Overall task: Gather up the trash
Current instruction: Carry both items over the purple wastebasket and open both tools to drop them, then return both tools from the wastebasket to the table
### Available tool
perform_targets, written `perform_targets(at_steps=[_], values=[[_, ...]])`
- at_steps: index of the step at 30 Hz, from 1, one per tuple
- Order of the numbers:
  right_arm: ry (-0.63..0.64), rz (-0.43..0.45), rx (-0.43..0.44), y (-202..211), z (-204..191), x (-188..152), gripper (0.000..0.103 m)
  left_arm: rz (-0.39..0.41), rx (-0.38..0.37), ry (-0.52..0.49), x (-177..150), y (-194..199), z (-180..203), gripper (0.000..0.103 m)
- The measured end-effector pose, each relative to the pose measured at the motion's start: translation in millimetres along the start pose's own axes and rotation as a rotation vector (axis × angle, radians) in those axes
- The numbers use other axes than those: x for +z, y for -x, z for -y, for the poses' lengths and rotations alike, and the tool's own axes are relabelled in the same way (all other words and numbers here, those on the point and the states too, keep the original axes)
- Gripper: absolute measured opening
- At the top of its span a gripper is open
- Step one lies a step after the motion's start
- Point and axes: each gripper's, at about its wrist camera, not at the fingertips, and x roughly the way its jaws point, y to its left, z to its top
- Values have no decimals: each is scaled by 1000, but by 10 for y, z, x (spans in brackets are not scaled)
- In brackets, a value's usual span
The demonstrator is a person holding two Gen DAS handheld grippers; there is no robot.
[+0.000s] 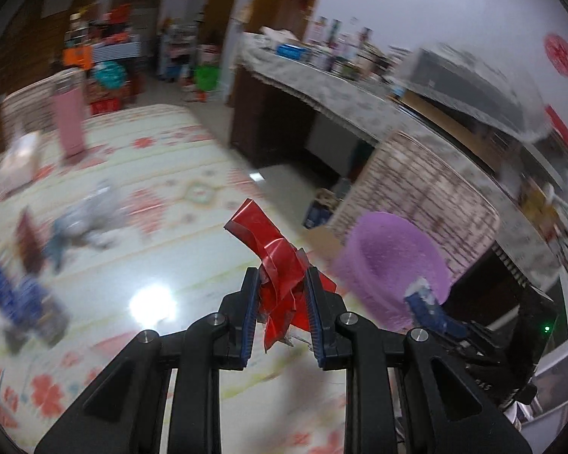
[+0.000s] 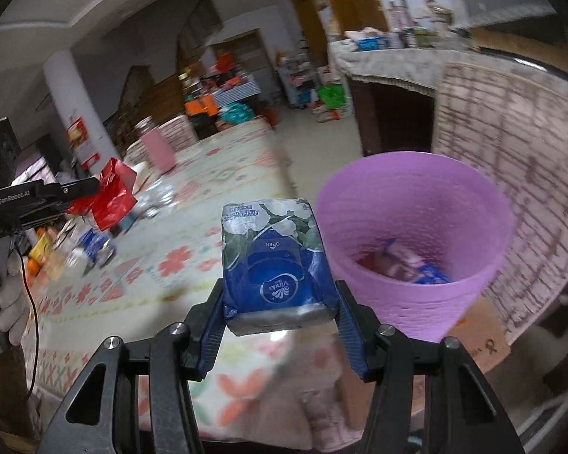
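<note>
trash is partly collected, i judge: in the left wrist view the left claw (image 1: 280, 299) is clenched on a crumpled red wrapper (image 1: 274, 261), held up off the patterned surface (image 1: 163, 234) and not yet over the purple bin (image 1: 390, 261), which sits to the right beyond the surface's edge. more litter is left on the surface at the left of this view: a grey crumpled piece (image 1: 91, 215), blue packets (image 1: 22, 302) and other scraps too blurred to name, with a pink bottle (image 1: 70, 121) standing farther back. the right claw's blue-padded tip (image 1: 431, 310) shows just beside the bin's near rim. open floor lies past the surface's far edge, before a dark cabinet (image 1: 269, 128). in the right wrist view the right claw (image 2: 280, 314) grasps a blue tissue pack (image 2: 276, 261), near the bin's (image 2: 416, 196) rim on its left side but not above the opening; a few wrappers already lie in the bottom. the bin's mouth is wide and nothing blocks it. at the left edge the left claw (image 2: 91, 189) carries the red wrapper (image 2: 111, 193), well apart from the bin, with remaining scraps (image 2: 75, 246) on the surface (image 2: 193, 196) below it.
</note>
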Motion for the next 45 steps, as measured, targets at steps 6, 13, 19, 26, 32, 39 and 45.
perform_targets(at_steps=[6,13,19,26,32,39,45], values=[[-79,13,-51,50,513,127,59,-69,-68,-104,260,-628,685,23],[-155,37,-82,73,964,346,59,-135,-132,-169,463,-1240,1245,23],[-204,54,-96,-40,1218,481,62,-150,-155,-187,471,-1474,1429,51],[-234,72,-90,-47,1269,440,71,-140,-114,-180,312,-1257,1235,70],[-234,50,-79,-37,1112,365,75,-117,-71,-113,134,-933,853,71],[-201,33,-34,-118,689,328,81,-112,0,-12,-167,-584,242,74],[-124,-25,21,-405,103,216,87,-76,94,92,-427,-193,-444,74]])
